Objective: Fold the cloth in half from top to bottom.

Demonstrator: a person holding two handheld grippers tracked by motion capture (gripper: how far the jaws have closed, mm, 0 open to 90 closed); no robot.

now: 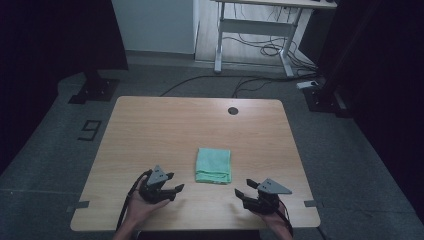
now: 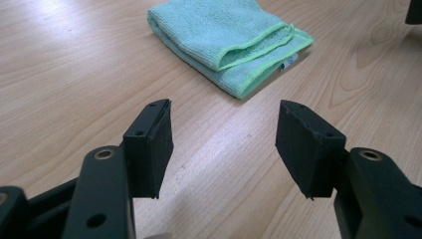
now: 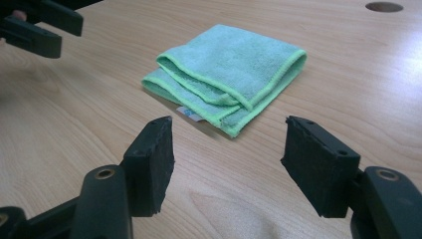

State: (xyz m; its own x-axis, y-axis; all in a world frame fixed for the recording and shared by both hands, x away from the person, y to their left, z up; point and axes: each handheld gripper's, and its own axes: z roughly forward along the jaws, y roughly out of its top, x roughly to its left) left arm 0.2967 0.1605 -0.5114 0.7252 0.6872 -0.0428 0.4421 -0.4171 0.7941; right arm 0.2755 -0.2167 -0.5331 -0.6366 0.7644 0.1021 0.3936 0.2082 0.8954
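Observation:
A folded green cloth [image 1: 214, 165] lies flat on the wooden table [image 1: 165, 130], a little in front of its middle. My left gripper [image 1: 173, 182] sits to the cloth's left near the front edge, open, with nothing between its jaws. My right gripper [image 1: 246, 187] sits to the cloth's right, also open and empty. In the left gripper view the cloth [image 2: 226, 42] lies ahead of the parted pads [image 2: 154, 144]. In the right gripper view the cloth [image 3: 226, 69] lies beyond the gap, a small white label at its near fold, and the other gripper [image 3: 37, 25] shows at the top left.
A round cable hole [image 1: 232, 110] sits near the table's far edge. Beyond the table stand a white desk frame [image 1: 250, 35] with loose cables on the floor and dark stand bases [image 1: 95, 90] at both sides.

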